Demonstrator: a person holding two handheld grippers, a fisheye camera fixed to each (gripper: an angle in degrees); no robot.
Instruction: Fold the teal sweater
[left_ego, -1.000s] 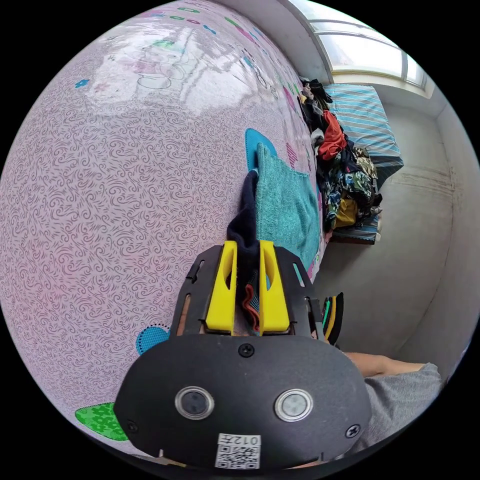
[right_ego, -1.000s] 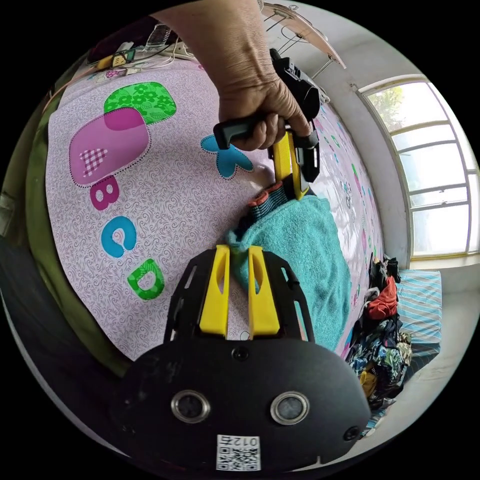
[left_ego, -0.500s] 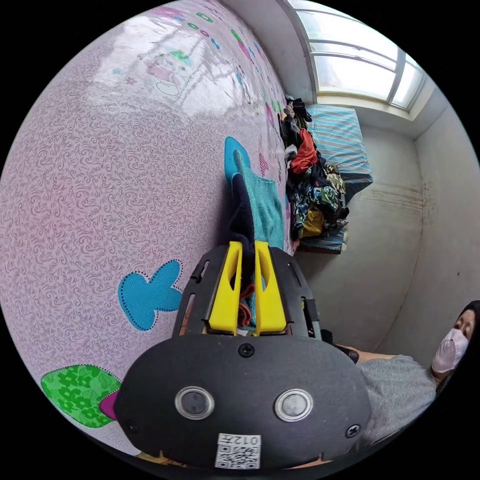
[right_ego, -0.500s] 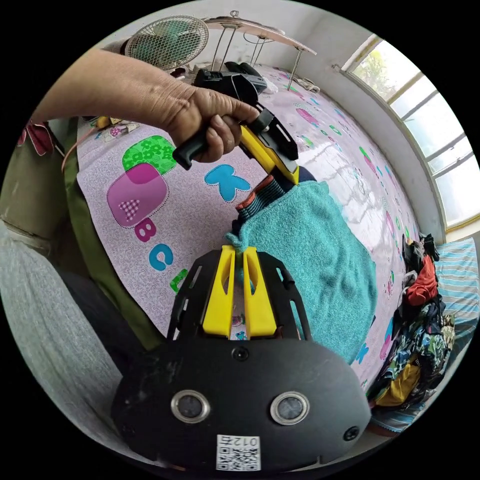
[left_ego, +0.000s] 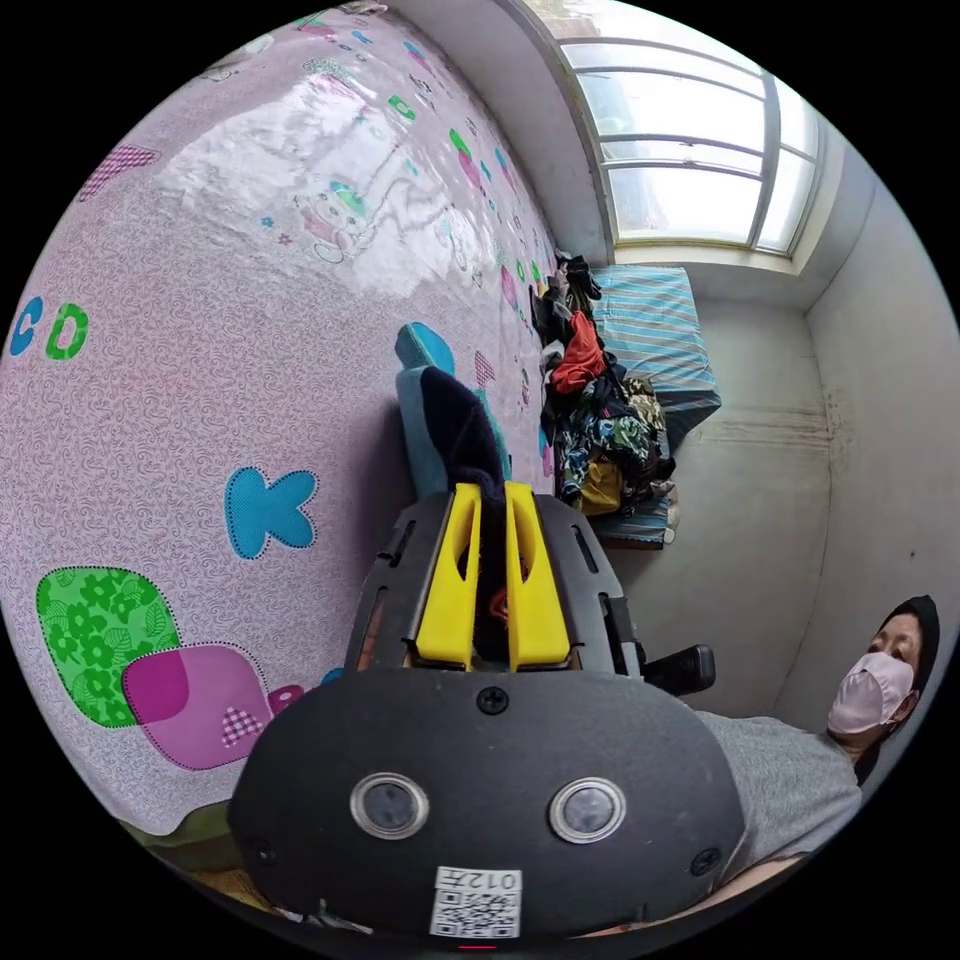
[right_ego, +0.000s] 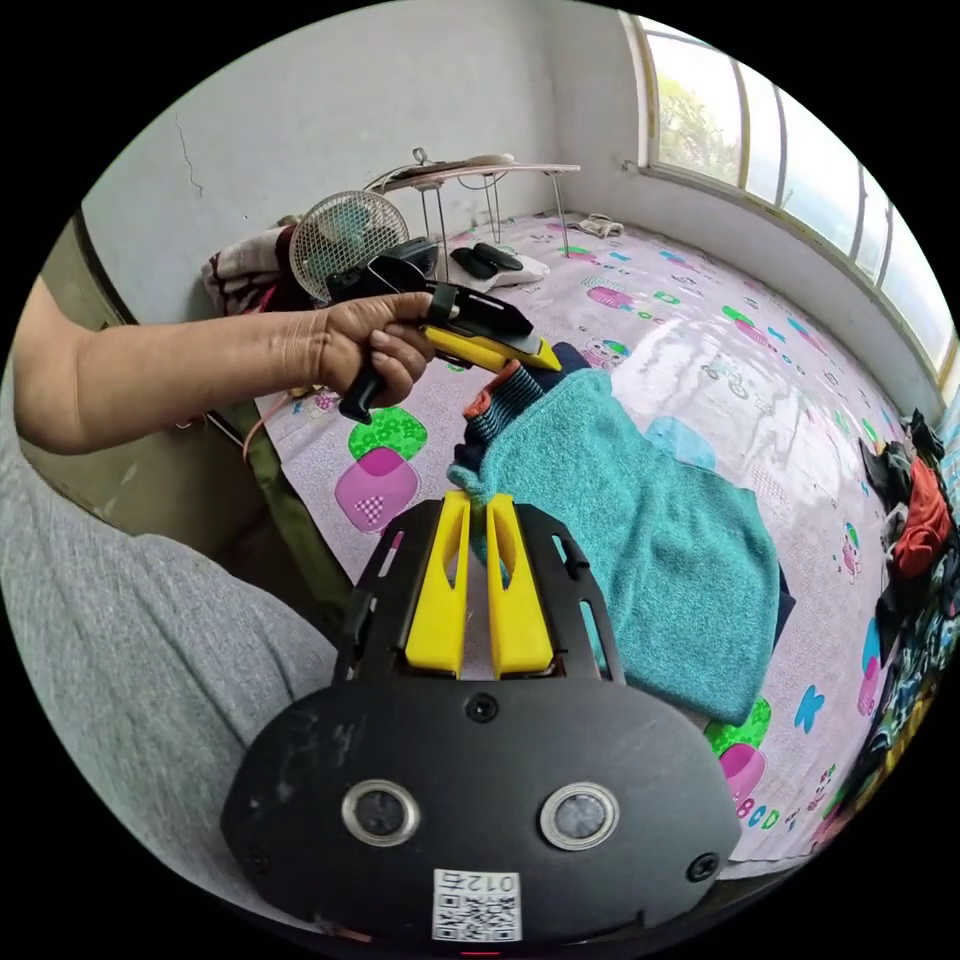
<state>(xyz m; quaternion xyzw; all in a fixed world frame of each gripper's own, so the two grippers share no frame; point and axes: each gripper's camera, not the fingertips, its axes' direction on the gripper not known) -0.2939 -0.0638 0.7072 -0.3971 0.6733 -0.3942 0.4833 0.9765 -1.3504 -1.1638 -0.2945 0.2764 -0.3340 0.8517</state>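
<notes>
Two grippers are working one teal sweater (right_ego: 640, 520), fuzzy terry-looking knit with a dark navy lining and a striped red-edged collar. It's hanging off the pink bed sheet (right_ego: 700, 340) printed with letters like K, B, C, D. The left gripper (right_ego: 545, 355) and right gripper (right_ego: 478, 505) fingers are each clamping down on its top edge.

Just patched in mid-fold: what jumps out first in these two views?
The teal sweater hangs lifted over the pink patterned bed cover, pinched at one end by the right gripper and the left gripper. A heap of mixed clothes sits past the bed's far edge, below the window.
</notes>
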